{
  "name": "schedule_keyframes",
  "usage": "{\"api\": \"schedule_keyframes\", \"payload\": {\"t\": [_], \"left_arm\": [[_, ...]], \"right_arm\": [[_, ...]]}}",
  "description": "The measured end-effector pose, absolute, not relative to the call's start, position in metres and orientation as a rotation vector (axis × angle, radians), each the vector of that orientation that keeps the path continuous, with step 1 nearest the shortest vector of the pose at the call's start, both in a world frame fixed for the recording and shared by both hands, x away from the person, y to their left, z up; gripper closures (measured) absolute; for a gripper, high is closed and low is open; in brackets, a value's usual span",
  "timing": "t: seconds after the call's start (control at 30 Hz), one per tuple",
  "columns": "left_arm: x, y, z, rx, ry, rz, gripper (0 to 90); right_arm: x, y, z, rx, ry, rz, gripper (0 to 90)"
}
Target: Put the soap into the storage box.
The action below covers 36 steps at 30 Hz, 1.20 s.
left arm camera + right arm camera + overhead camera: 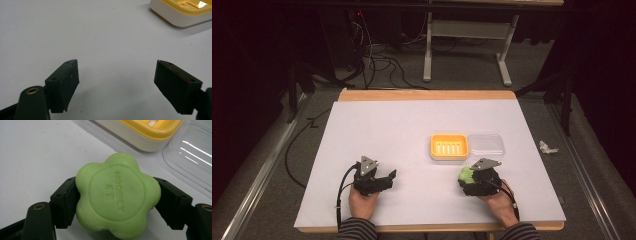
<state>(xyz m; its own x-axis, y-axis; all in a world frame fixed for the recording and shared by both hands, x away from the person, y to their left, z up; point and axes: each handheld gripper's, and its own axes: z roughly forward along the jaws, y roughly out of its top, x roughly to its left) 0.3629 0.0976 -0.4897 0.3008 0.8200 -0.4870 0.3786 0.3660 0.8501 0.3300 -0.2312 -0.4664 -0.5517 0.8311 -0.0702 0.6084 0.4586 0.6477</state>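
On the white table (412, 125), lower right, the right gripper (117, 195) clasps a green flower-shaped soap (117, 196), seemingly resting down; the left gripper (116, 80), lower left, gapes empty.

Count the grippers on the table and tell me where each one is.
2. The left gripper sits at the near left of the white table, jaws open and empty. The right gripper sits near right, just in front of the yellow soap dish, clamped on a green soap.
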Motion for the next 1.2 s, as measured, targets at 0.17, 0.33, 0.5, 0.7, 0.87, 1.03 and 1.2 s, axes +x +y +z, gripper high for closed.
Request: {"api": "schedule_keyframes", "payload": {"t": [0.17, 0.33, 0.5, 0.7, 0.87, 1.03, 1.2], "left_arm": [[0.363, 0.098, -0.490, 1.238, 1.301, 0.422, 20.4], [0.363, 0.098, -0.490, 1.238, 1.301, 0.422, 20.4], [0.363, 0.098, -0.490, 1.239, 1.300, 0.423, 20.4], [0.363, 0.098, -0.490, 1.239, 1.300, 0.424, 20.4], [0.363, 0.098, -0.490, 1.239, 1.300, 0.423, 20.4], [0.363, 0.098, -0.490, 1.238, 1.299, 0.423, 20.3], [0.363, 0.098, -0.490, 1.237, 1.299, 0.422, 20.3]], "right_arm": [[0.328, -0.232, -0.463, 1.183, 2.320, 0.833, 26.8], [0.326, -0.234, -0.459, 1.179, 2.306, 0.867, 26.8], [0.324, -0.240, -0.454, 1.190, 2.286, 0.917, 26.8], [0.322, -0.242, -0.449, 1.185, 2.274, 0.946, 26.8], [0.320, -0.245, -0.443, 1.173, 2.257, 0.975, 26.8], [0.320, -0.248, -0.436, 1.170, 2.243, 0.995, 26.8], [0.321, -0.252, -0.431, 1.188, 2.232, 1.025, 26.8]]}}
